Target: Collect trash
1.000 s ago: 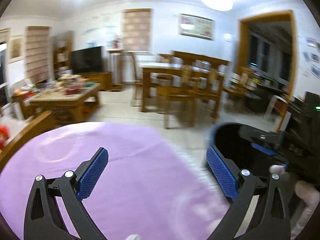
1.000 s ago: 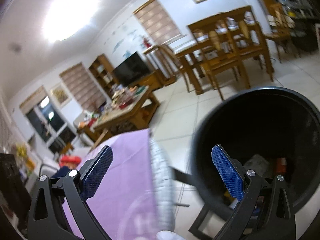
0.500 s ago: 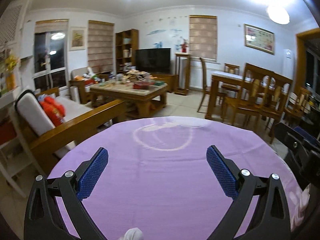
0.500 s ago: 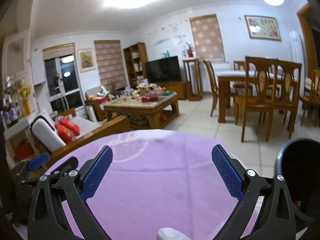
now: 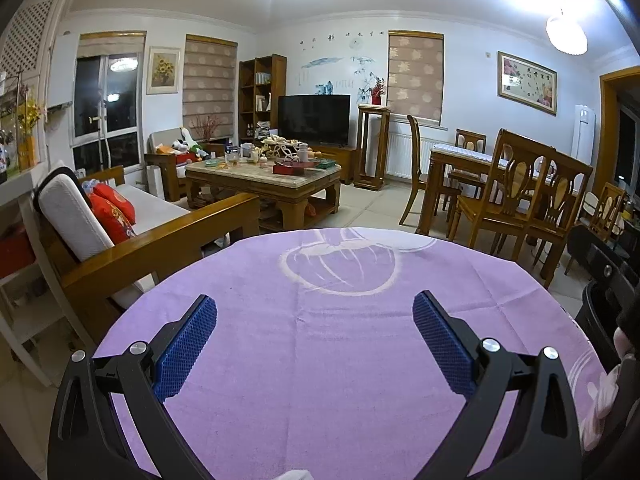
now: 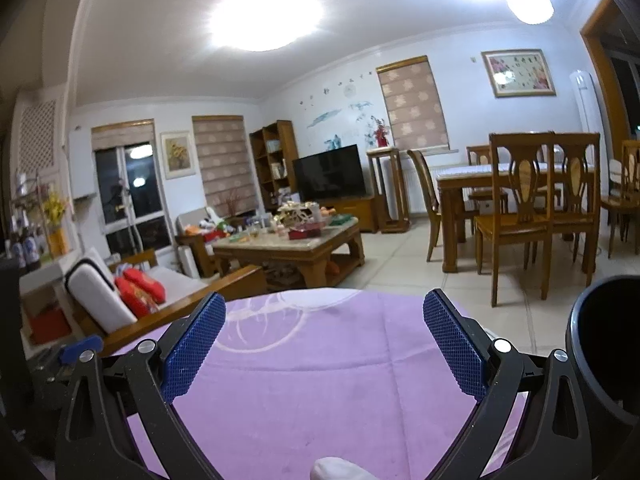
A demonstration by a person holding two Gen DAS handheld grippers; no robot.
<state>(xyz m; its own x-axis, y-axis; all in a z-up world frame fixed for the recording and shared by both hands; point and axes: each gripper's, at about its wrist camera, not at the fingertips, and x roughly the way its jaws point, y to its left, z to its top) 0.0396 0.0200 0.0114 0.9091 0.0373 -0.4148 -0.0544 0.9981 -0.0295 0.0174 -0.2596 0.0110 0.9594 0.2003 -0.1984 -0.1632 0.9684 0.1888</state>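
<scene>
My left gripper (image 5: 315,312) is open and empty above a round table with a purple cloth (image 5: 340,352). My right gripper (image 6: 324,320) is open and empty above the same purple cloth (image 6: 320,380). A black trash bin (image 6: 604,344) stands at the table's right side; its rim also shows at the right edge of the left wrist view (image 5: 596,320). No loose trash shows on the cloth. The right gripper's body shows at the right edge of the left wrist view (image 5: 612,272).
A wooden sofa with red cushions (image 5: 120,224) stands left of the table. A cluttered coffee table (image 5: 264,172) and a TV (image 5: 314,118) are beyond. A dining table with chairs (image 5: 516,184) stands at the right on tiled floor.
Both grippers swung left from over the black bin to over the purple table and levelled out. The bin now sits at the right edge. Both stay open.
</scene>
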